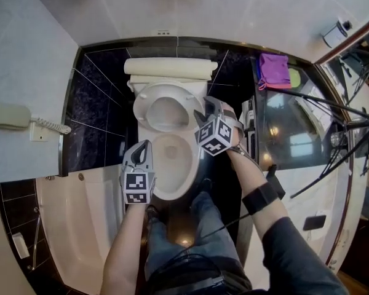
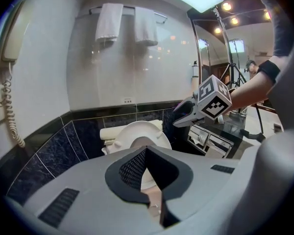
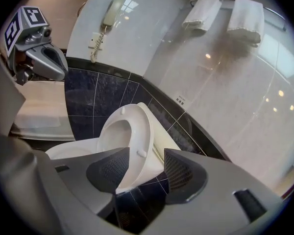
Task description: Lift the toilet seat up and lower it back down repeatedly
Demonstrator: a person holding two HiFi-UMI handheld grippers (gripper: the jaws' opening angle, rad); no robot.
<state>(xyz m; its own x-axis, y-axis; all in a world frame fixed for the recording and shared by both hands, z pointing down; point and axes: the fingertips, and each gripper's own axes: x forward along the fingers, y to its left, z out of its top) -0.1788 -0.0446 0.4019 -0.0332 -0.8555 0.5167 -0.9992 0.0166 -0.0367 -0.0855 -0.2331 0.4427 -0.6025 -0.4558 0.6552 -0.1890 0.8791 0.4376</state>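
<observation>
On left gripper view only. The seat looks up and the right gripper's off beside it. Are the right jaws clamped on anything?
Observer: No. The right gripper view shows the right gripper with its jaws wide apart. The raised toilet seat shows in the gap, and neither pad presses on it.
Operator: Where does my left gripper sit relative to the toilet?
Observer: The head view puts the left gripper at the left edge of the bowl, toward the front. I can't tell whether it touches the rim.
</observation>
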